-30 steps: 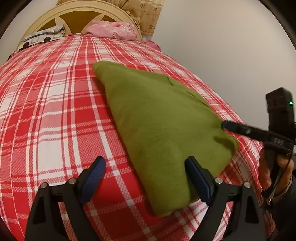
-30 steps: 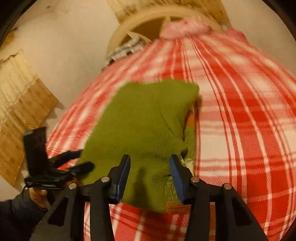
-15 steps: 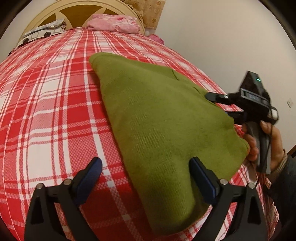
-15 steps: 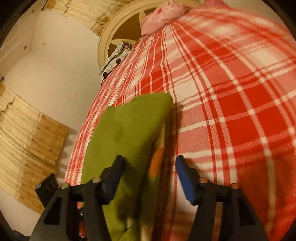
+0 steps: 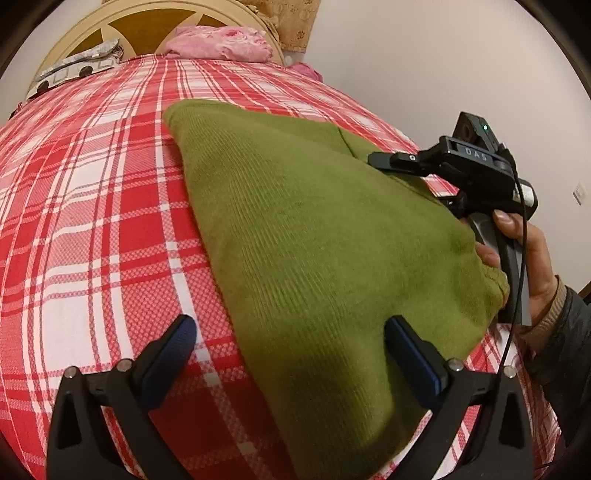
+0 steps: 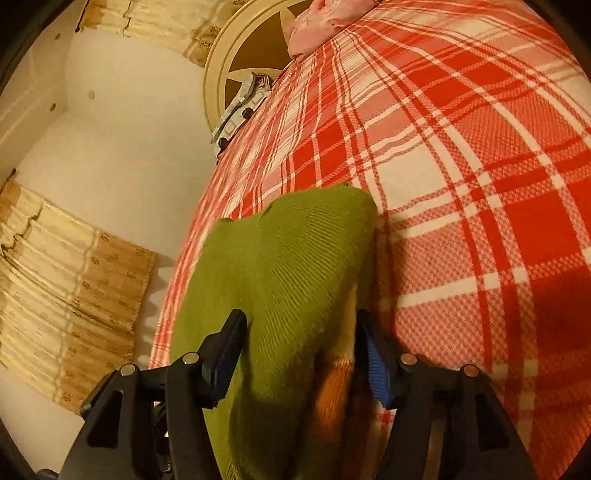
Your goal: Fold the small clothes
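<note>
A folded olive-green knit garment [image 5: 317, 236] lies on the red-and-white plaid bed. My left gripper [image 5: 291, 350] is open, low over the garment's near edge; its right finger rests on the green cloth and its left finger is over the plaid. The right gripper shows in the left wrist view as a black tool [image 5: 461, 166] in a hand at the garment's right side. In the right wrist view my right gripper [image 6: 303, 354] is open, its jaws straddling the green garment [image 6: 288, 280], with an orange patch showing at the garment's edge.
The plaid bedspread [image 5: 92, 192] covers the whole bed. A pink bundle [image 5: 218, 40] and a grey patterned pillow [image 5: 77, 70] lie by the round cream headboard [image 5: 147, 18]. A white wall is on the right; yellowish curtains [image 6: 66, 288] hang on the left.
My left gripper moved closer over the garment's near edge. My right gripper opened wider, let the raised green cloth down, and swung to the garment's side.
</note>
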`<state>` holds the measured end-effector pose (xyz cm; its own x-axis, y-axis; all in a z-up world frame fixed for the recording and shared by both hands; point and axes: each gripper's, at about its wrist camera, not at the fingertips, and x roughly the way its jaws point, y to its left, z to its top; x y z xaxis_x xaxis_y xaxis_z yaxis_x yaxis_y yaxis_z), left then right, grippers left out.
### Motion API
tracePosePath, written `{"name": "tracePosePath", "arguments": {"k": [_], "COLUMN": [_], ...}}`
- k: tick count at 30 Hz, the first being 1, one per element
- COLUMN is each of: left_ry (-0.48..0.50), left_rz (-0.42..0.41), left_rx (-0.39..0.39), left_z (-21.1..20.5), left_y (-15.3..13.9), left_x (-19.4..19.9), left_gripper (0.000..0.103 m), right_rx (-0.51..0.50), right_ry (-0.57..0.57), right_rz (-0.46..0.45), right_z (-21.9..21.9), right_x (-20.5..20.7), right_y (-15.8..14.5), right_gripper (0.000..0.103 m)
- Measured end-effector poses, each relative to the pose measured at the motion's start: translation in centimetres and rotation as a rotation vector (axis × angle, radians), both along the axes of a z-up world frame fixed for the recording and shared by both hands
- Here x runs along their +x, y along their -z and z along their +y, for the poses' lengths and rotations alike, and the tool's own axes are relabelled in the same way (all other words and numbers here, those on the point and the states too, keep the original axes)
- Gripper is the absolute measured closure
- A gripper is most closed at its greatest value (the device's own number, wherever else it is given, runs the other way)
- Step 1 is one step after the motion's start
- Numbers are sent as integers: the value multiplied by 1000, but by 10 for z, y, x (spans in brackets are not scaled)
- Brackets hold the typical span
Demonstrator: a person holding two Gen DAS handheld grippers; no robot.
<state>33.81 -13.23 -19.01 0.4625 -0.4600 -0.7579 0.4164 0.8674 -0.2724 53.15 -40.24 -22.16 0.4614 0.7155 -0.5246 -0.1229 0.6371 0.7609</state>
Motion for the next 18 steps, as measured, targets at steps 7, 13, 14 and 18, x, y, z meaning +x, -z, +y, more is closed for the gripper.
{"name": "tracePosePath", "arguments": {"k": [7,13,14,18], "left_ry": [6,13,16,25], "left_rz": [7,-1,0,-10], "left_rx": [-26,-21,-24,-44], "left_z": [0,-3,-3,-1], "left_y": [1,1,1,-1], "left_x": [4,3,3,2], "left_gripper": [0,0,0,16], "right_rx": [13,26,20,2], "right_ry": [3,-28,-35,-16], "right_rz": [0,-28,-41,-32], "right_z": [-3,5,7,8], "right_x": [-1,-3,-4,-3], "right_y": [6,3,2,5], "right_gripper": [58,58,58,65]}}
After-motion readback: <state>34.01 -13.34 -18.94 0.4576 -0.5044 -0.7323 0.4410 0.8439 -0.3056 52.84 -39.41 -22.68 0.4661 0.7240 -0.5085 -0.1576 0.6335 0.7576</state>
